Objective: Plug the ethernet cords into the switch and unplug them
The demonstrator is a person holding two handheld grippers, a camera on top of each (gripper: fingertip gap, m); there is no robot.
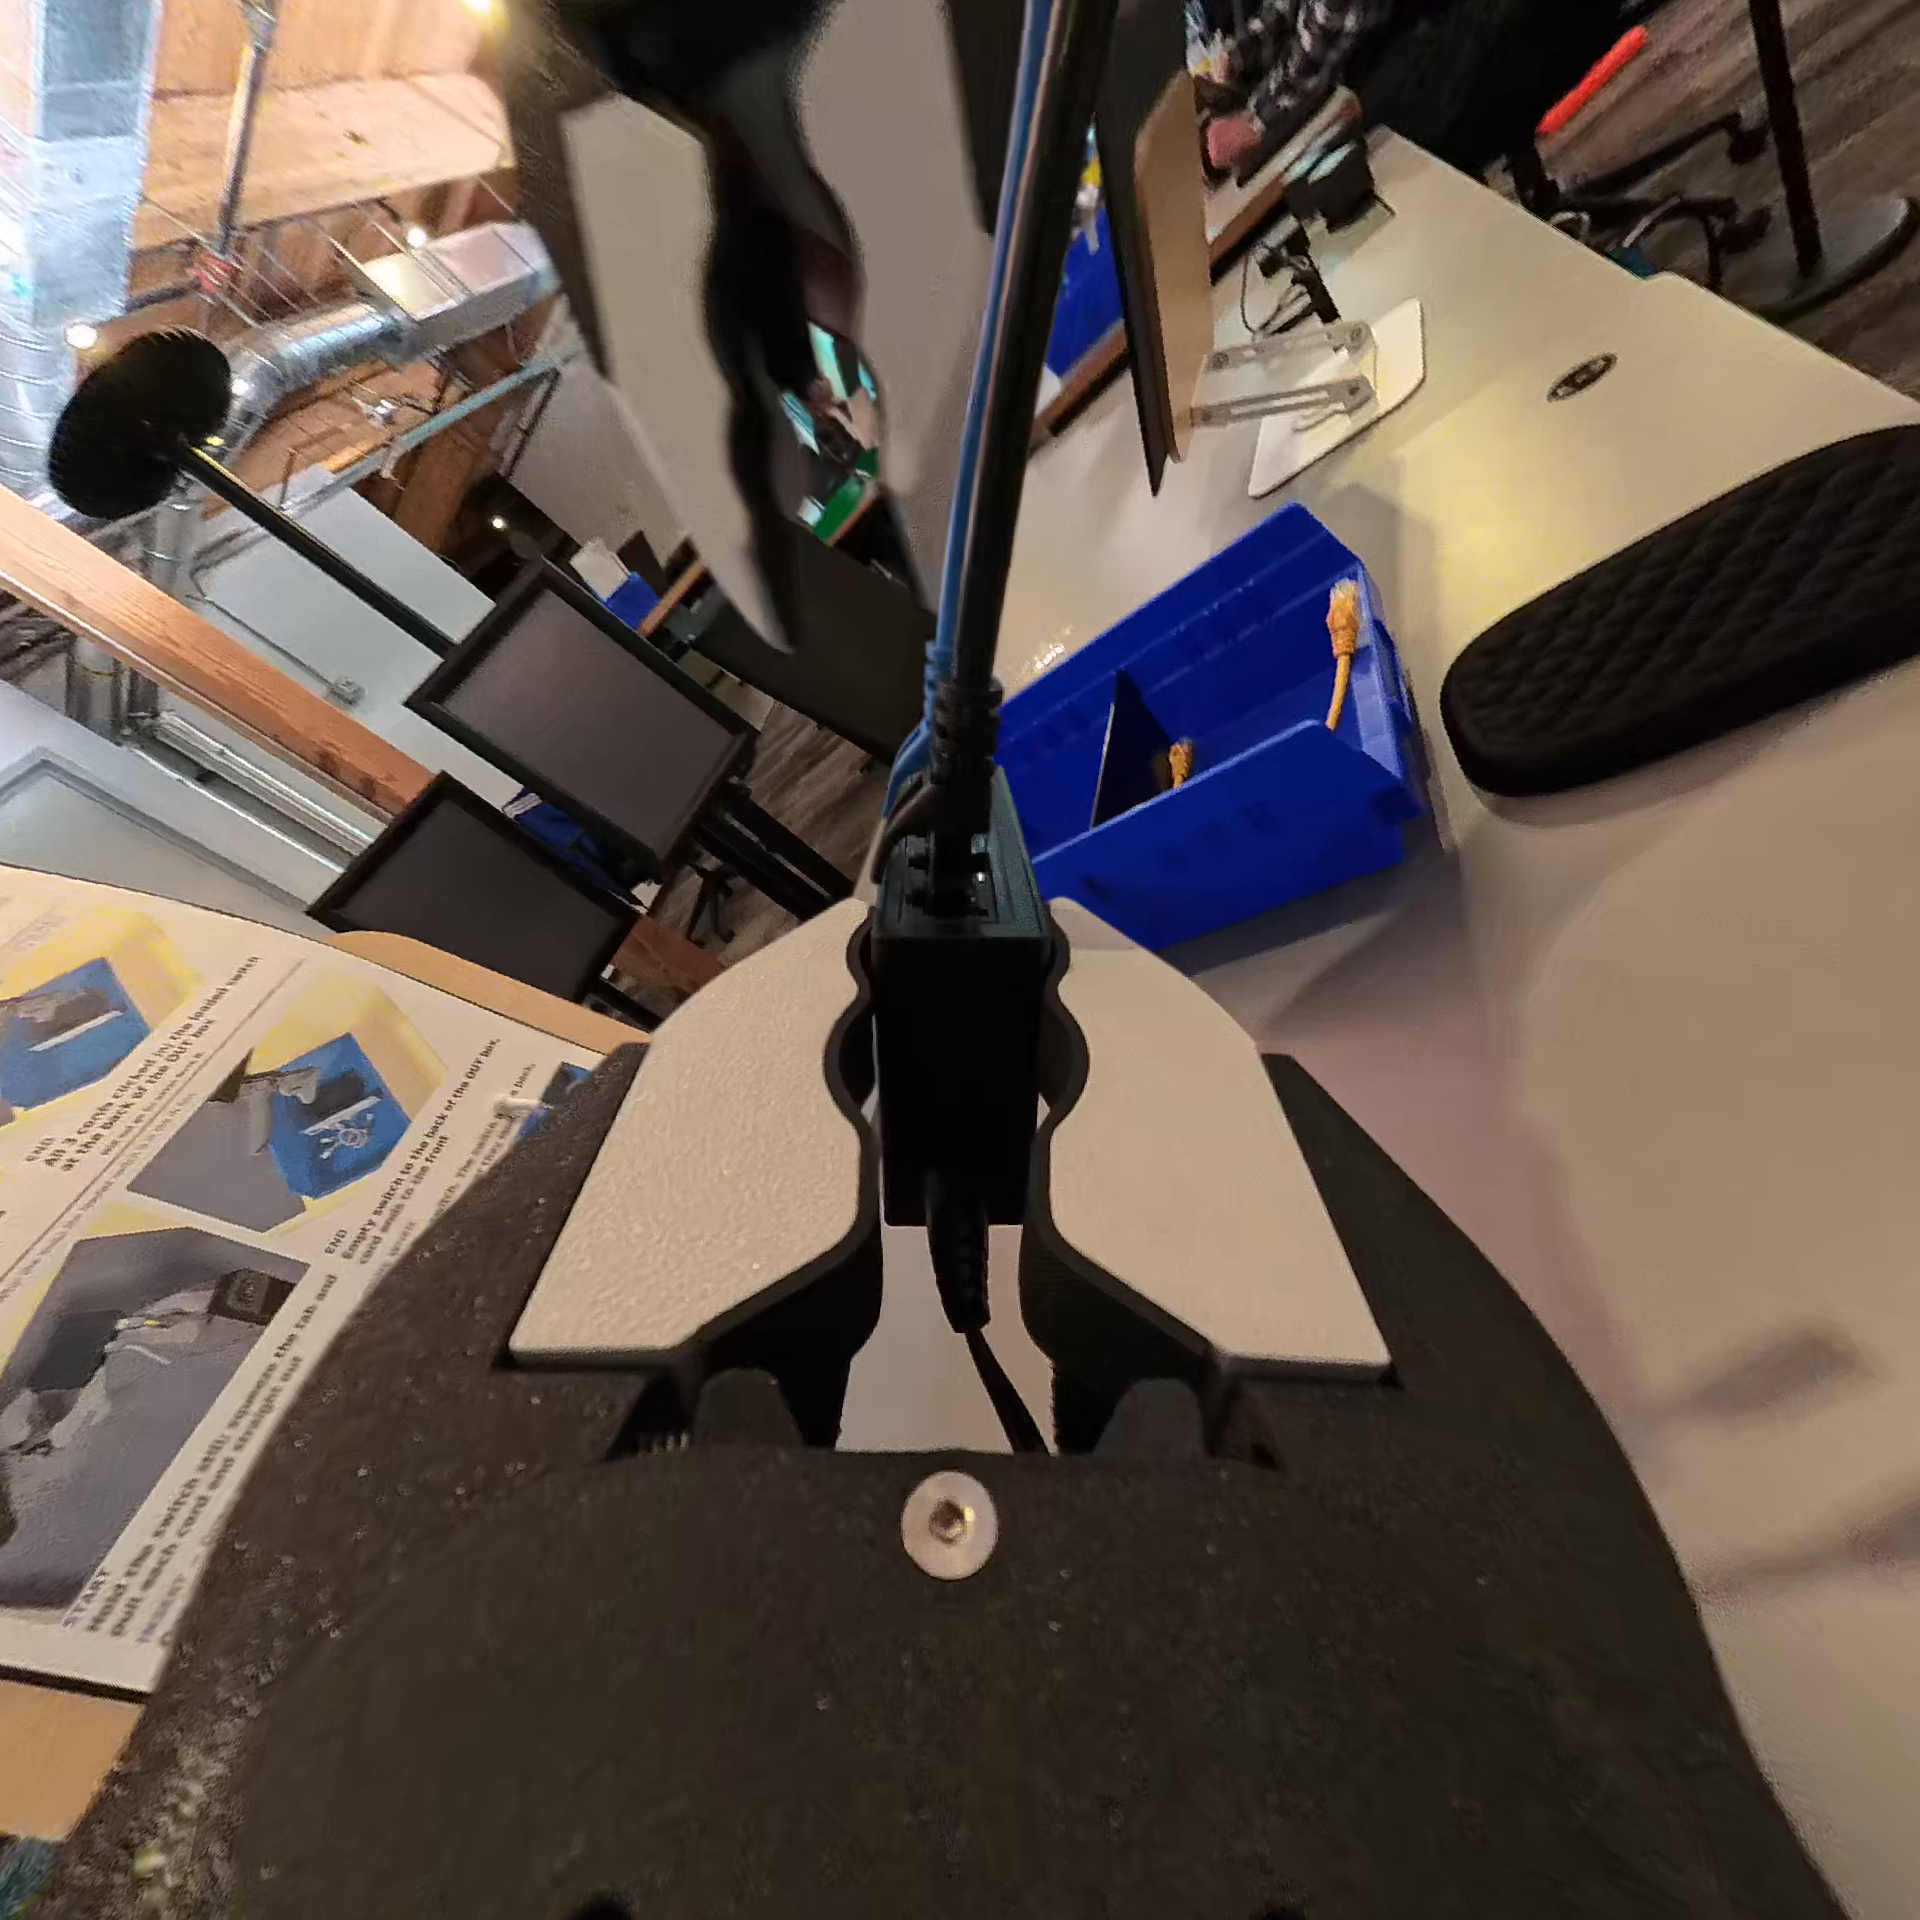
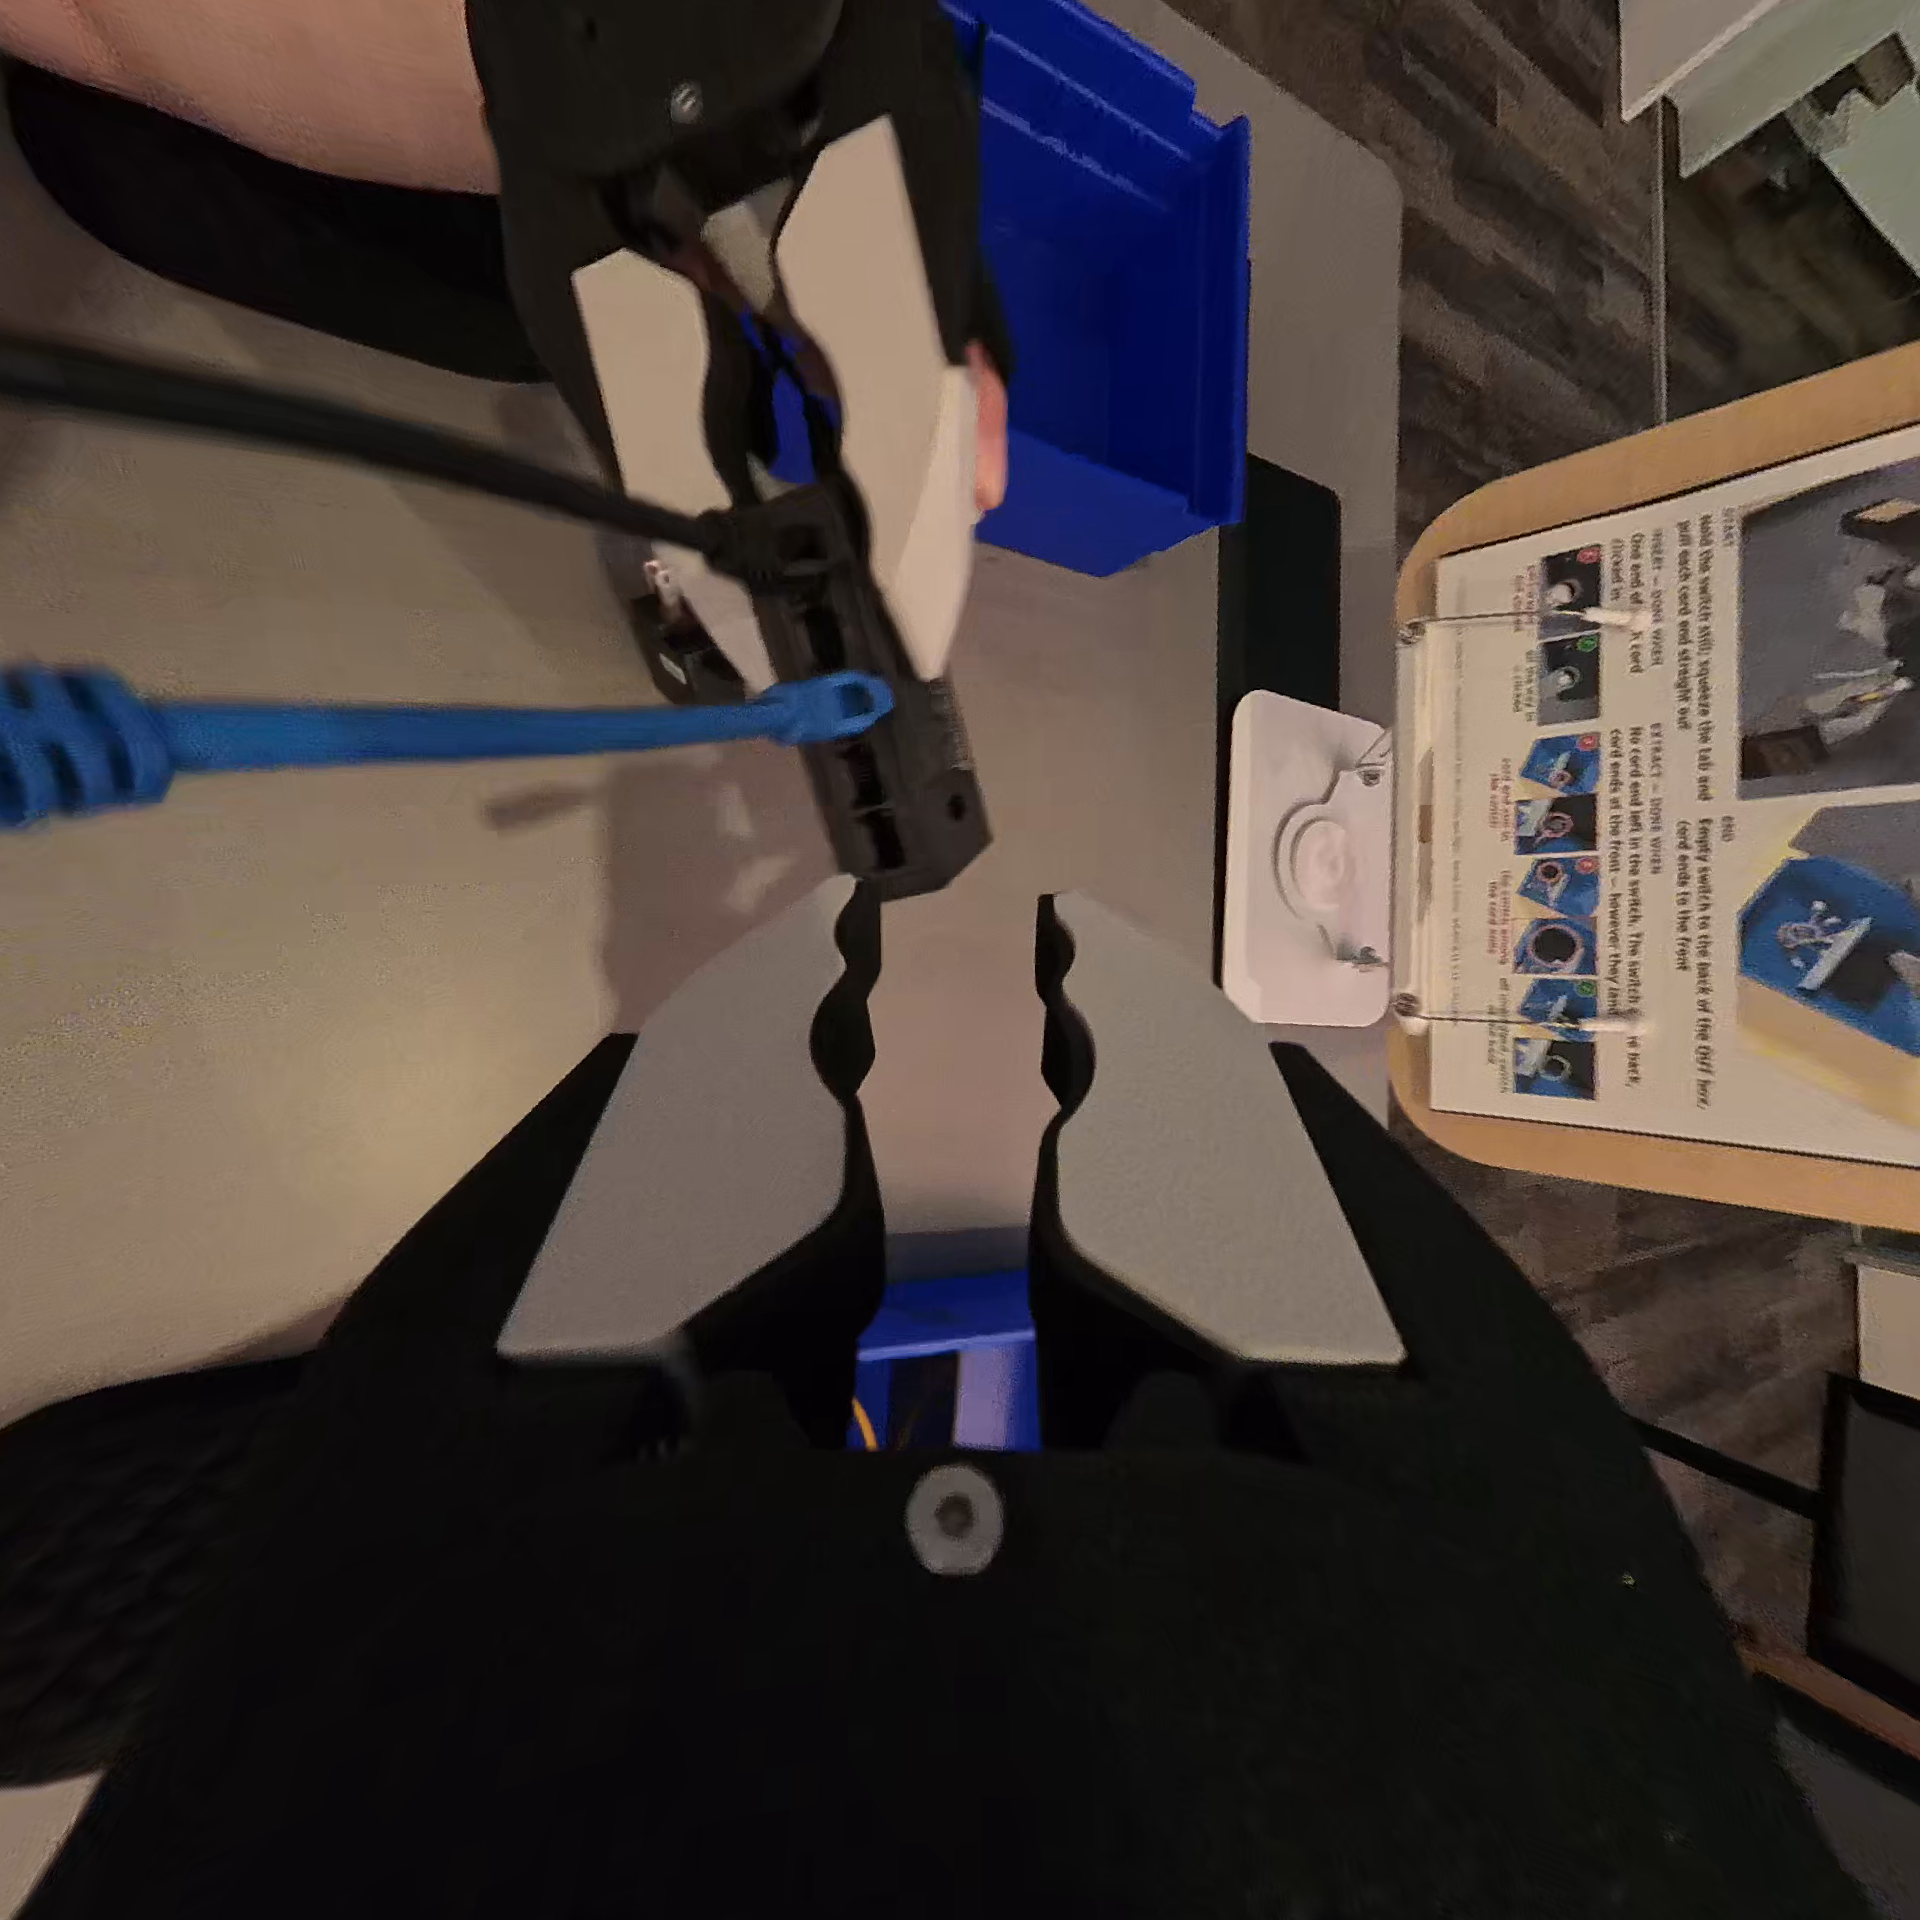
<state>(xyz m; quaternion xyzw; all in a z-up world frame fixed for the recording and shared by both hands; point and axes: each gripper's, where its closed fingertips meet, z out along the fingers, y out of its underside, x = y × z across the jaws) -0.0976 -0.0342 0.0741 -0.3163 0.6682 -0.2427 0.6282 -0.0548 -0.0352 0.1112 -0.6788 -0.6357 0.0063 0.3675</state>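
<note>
In the left wrist view my left gripper point(image 1: 956, 935) is shut on the black switch point(image 1: 956, 1060) and holds it on edge above the table. A black cord point(image 1: 997, 468) and a blue cord point(image 1: 971, 499) are plugged into its far face and rise away. Another black lead point(image 1: 966, 1288) leaves its near end. In the right wrist view my right gripper point(image 2: 956, 914) is open and empty, its tips just short of the switch's point(image 2: 904, 790) free end. The blue cord point(image 2: 468, 717) and black cord point(image 2: 364, 436) run off left from its ports. The left gripper point(image 2: 831, 623) clamps the switch there.
A blue bin point(image 1: 1226, 800) with orange cords point(image 1: 1340, 655) sits on the grey table point(image 1: 1558, 1039), next to a black padded rest point(image 1: 1683, 613). An instruction sheet point(image 2: 1662, 810) on a wooden board and a white holder point(image 2: 1309, 862) lie to the right. Another blue bin point(image 2: 1122, 312) stands behind the switch. Some 7 cm of space lies between my two pairs of fingers.
</note>
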